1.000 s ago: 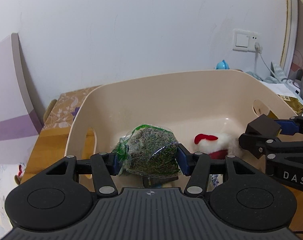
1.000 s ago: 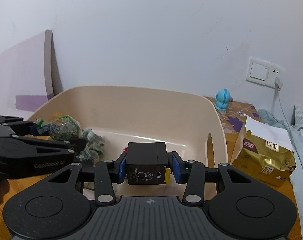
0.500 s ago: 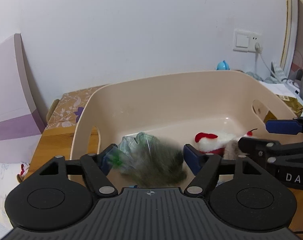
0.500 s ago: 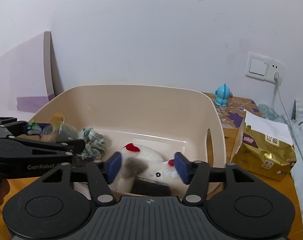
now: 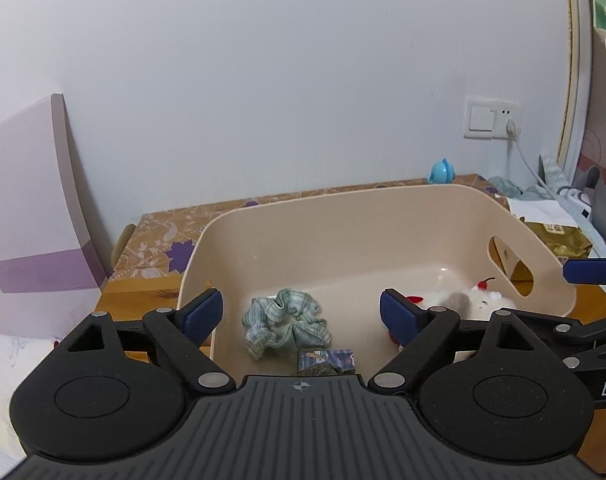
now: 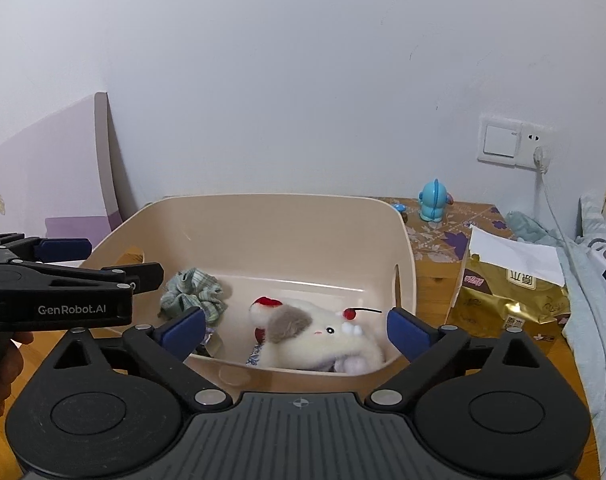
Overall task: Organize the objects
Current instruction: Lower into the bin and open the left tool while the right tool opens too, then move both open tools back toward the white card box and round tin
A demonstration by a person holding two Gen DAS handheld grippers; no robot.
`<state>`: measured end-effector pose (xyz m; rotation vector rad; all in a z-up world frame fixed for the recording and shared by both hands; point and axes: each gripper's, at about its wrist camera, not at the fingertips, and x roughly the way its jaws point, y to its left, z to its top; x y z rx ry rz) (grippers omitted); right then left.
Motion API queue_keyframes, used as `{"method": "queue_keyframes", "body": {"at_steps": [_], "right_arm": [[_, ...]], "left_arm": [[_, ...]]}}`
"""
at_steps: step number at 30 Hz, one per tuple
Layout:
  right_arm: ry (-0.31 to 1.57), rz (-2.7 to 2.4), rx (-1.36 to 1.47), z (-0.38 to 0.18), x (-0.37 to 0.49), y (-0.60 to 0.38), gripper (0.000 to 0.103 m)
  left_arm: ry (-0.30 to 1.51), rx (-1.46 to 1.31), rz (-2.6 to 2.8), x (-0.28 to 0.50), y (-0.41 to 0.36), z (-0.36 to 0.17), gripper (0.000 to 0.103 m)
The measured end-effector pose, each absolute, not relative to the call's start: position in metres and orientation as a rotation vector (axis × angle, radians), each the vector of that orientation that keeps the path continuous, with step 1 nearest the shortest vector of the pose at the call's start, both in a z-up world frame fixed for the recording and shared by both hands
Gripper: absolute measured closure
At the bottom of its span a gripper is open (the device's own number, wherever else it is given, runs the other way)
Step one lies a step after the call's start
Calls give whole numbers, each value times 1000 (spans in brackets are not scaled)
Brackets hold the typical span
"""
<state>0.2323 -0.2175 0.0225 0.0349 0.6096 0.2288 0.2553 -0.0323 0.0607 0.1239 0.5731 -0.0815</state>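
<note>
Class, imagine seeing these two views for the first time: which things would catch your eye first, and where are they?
Probably the beige bin on the wooden table, holding a white plush toy at its right and a green checked scrunchie at its left. Outside, a gold bag sits right of it; a blue figurine stands by the wall.

the plush toy point(image 5: 469, 300) was partly hidden behind the left gripper's point(image 5: 302, 317) fingers. a small printed box point(image 5: 327, 361) showed only its top edge above the gripper body, its print too small to read.
</note>
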Motion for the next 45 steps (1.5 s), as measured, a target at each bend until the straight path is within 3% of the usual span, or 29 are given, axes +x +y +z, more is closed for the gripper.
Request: {"method": "queue_keyframes", "body": {"at_steps": [18, 45], "right_arm": [[584, 220, 39, 31, 187, -231, 0], [667, 207, 2, -10, 148, -239, 0]], "left_arm": [[543, 96, -83, 209, -21, 75, 14], [640, 90, -106, 168, -2, 19, 14]]}}
